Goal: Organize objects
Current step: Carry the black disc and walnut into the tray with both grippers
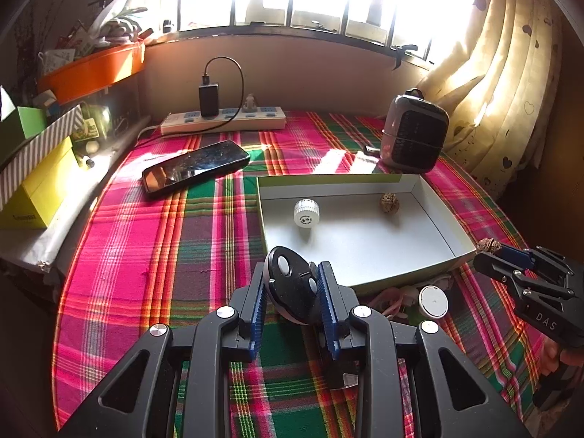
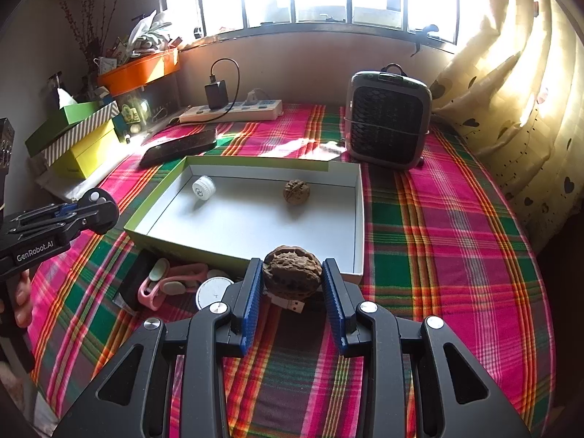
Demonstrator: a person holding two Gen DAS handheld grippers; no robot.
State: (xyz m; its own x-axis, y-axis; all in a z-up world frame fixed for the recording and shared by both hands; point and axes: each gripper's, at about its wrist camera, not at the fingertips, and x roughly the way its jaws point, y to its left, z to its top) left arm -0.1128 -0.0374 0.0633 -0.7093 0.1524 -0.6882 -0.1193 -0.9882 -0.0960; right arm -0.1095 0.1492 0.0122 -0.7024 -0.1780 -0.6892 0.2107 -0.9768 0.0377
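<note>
My left gripper [image 1: 294,277] is shut on a black round disc [image 1: 288,288] with white spots, held above the plaid cloth just before the tray's near left corner. My right gripper [image 2: 292,269] is shut on a brown walnut [image 2: 292,279], at the tray's near rim. The shallow white tray [image 2: 255,233] with a green rim holds a white ribbed cap [image 2: 203,188] lying on its side and a second walnut [image 2: 296,192]. Each gripper shows in the other's view: the right gripper [image 1: 483,253] with its walnut [image 1: 488,245], the left gripper [image 2: 95,201] with the disc.
In front of the tray lie a pink looped item [image 2: 171,281], a white round puck [image 2: 213,292], a black block [image 2: 135,277] and a USB plug [image 2: 294,305]. Behind are a phone [image 1: 197,166], a power strip [image 1: 222,118] and a small heater [image 1: 414,135]. Boxes [image 1: 36,182] stand left, a curtain [image 2: 511,91] right.
</note>
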